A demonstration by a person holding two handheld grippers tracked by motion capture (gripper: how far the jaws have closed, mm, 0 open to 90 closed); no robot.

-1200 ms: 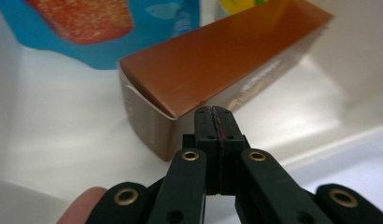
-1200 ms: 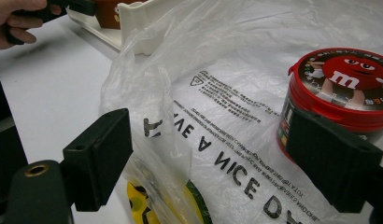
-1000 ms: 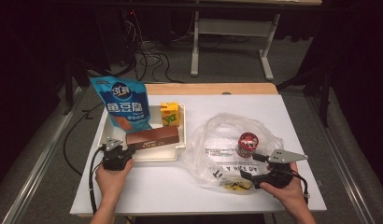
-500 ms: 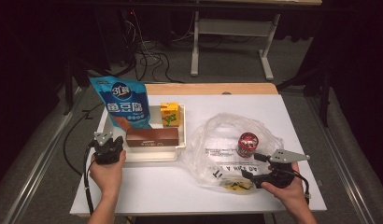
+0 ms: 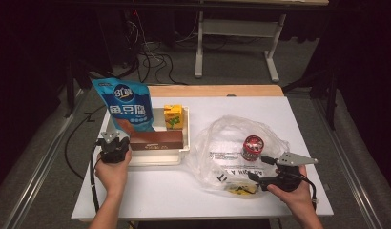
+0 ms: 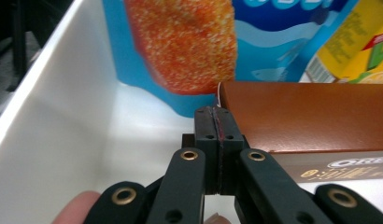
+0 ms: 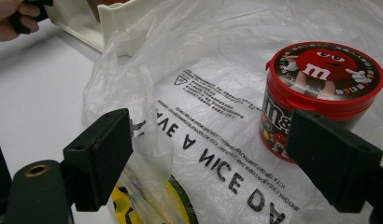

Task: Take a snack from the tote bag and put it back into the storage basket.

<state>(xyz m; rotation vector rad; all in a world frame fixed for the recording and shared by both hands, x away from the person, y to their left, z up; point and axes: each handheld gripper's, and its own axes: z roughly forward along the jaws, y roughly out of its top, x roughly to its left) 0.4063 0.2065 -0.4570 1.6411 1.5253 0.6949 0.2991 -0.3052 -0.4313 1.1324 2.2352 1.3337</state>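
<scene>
My left gripper (image 5: 123,144) is shut with nothing between its jaws. It sits at the left end of a white tray (image 5: 155,162), and in the left gripper view its tips (image 6: 216,116) touch the end of a brown biscuit box (image 6: 311,116) lying in the tray (image 6: 63,116). A blue snack bag (image 5: 129,107) and a yellow juice carton (image 5: 173,117) stand behind the box (image 5: 156,140). My right gripper (image 5: 259,168) is open, low over a clear plastic bag (image 5: 222,148). A red candy tub (image 7: 315,88) stands on the bag (image 7: 203,70), just ahead of the right jaw.
A yellow item (image 5: 239,189) lies under the bag's near edge. The white table top (image 5: 160,195) has bare room in front of the tray. Beyond the table stand desk legs (image 5: 199,52) and loose cables (image 5: 150,57) on the floor.
My left gripper has shifted slightly left and away along the tray's left end, still shut. The right gripper has stayed put.
</scene>
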